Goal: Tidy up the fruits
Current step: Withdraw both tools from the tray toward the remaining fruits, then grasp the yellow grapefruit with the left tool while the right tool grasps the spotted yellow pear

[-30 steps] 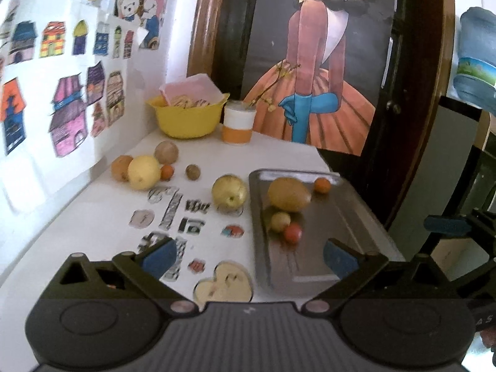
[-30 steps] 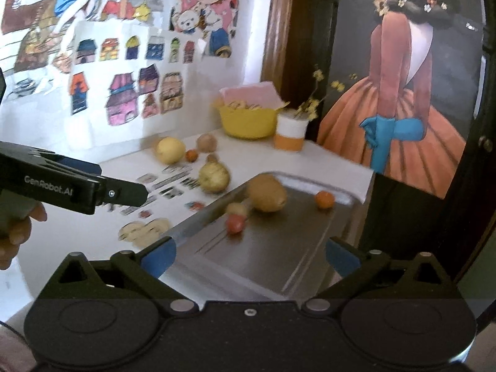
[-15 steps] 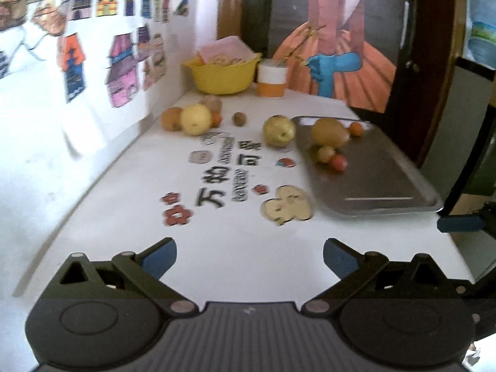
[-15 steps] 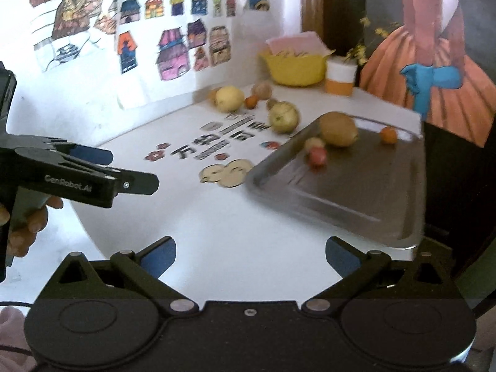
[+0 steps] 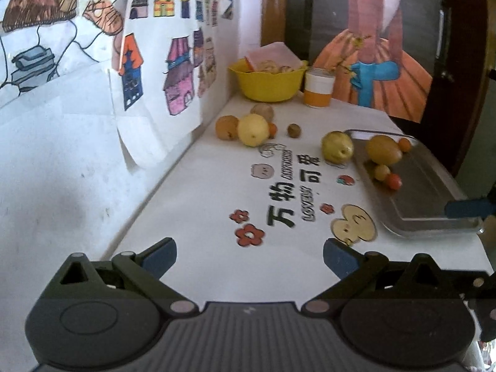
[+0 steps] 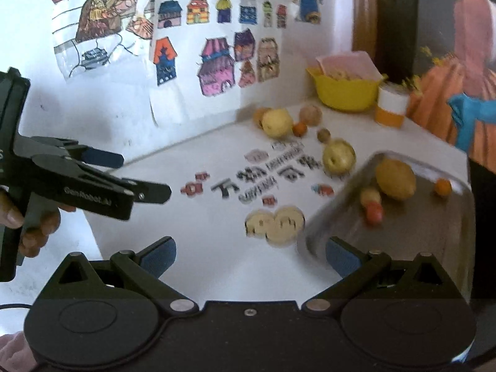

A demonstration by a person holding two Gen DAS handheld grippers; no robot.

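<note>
**Fruit sorting: four in the tray, six still out, I reckon**

Left wrist view first. My left gripper (image 5: 249, 255) has its jaws spread apart with nothing between them, hanging over the near end of the tabletop (image 5: 217, 266). The metal tray (image 5: 434, 214) sits off to the right and already has four fruits in it: a big yellow-brown one (image 5: 383, 149), a small orange one (image 5: 404, 144), a little yellowish one (image 5: 381, 172) and a small red one (image 5: 394, 181). Still loose on the tabletop: a yellow-green apple (image 5: 337, 151) just beside the tray's far corner, and near the wall a cluster of an orange fruit (image 5: 227, 127), a yellow one (image 5: 253, 130), a brownish one (image 5: 262, 112) behind them, and a tiny orange one (image 5: 272, 128). A small brown one (image 5: 293, 130) sits a bit apart. So I'd say well under halfway. The yellow bowl (image 5: 266, 88) holds something I can't identify.

Right wrist view. My right gripper (image 6: 249, 255) is also spread apart and empty, just at the near corner of the tray. This view is smeared with motion blur, so the tray fruit are blobs and the tabletop print is unreadable. The orange fruit by the wall is mostly hidden behind the yellow one here. The tray's right side runs out of frame.
</note>
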